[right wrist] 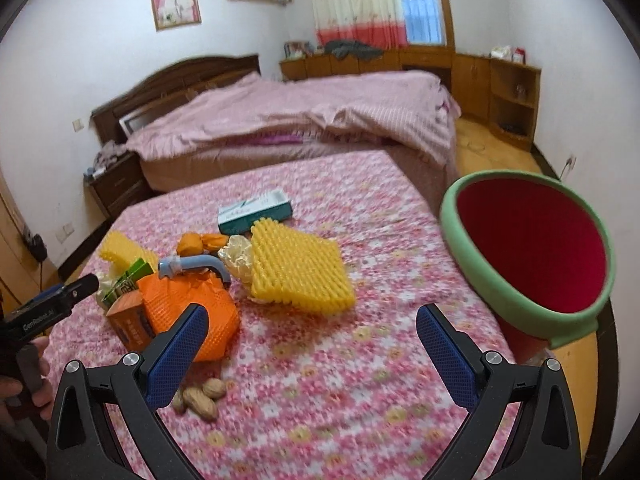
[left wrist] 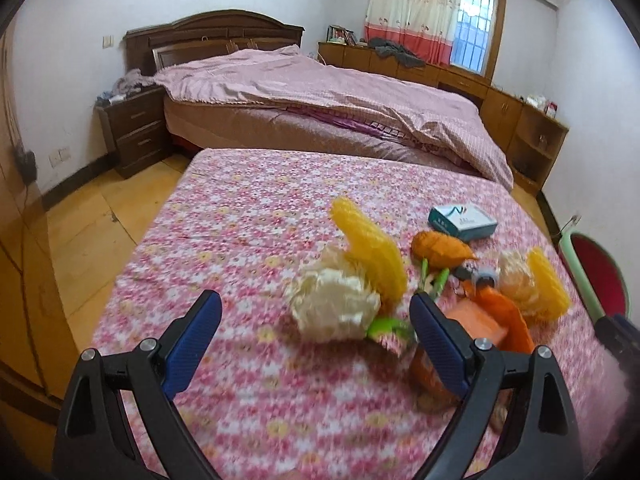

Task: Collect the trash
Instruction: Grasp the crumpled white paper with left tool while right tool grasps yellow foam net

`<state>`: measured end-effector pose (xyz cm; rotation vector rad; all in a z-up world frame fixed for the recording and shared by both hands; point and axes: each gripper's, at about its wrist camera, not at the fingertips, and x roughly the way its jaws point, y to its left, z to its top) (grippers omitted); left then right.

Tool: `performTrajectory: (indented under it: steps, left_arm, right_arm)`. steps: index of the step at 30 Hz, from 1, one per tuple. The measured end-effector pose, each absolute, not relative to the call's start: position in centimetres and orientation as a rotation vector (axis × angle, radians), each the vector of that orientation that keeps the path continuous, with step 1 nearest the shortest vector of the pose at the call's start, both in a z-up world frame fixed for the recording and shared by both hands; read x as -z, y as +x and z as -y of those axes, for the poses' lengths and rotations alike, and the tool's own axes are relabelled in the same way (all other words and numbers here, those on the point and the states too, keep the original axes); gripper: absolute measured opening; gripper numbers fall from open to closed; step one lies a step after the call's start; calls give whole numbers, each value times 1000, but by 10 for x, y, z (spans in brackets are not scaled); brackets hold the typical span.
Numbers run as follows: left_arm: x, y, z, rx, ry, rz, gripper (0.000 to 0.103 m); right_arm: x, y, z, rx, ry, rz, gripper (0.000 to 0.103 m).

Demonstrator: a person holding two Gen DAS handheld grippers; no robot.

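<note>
We can read one marking for certain: "GenRobot.AI" in pale letters along the black body of the left gripper (right wrist: 86, 285), which reaches in just left of the orange carton (right wrist: 129, 322). That carton bears dark print, and the teal-and-white box (right wrist: 256, 212) beyond it carries a logo and small print, but both are too blurred for us to read.

— Where's the trash?
— Heaped on the tabletop (right wrist: 360, 360): a foam net (right wrist: 300, 272) right of the carton (right wrist: 132, 320), a flat box (right wrist: 256, 210) behind them, peanuts (right wrist: 200, 396) in front.
— And the bin (right wrist: 528, 256)?
— Off the tabletop's right edge. A bed (right wrist: 320, 120) lies behind everything.
</note>
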<state>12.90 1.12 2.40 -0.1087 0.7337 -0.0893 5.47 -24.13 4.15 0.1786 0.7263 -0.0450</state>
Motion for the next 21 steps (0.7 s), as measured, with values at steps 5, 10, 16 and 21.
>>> performTrajectory:
  steps: [5,10,16,21]
  left_arm:
    - [-10,149,-12,138,-140,-768,88]
    - [3,159,-13,211,-175,-813,63]
    - [9,161,-17,269,-240,-817,55]
    - [8,159,-27,309,-302,-803,47]
  right_arm:
    - [-36,77,237,63,174,-767,103]
    - [-29,92,244,95,255,-802,92]
    - [-22,97,246,101,273,-834,54]
    - [-21,100,247,101,255,-827,27]
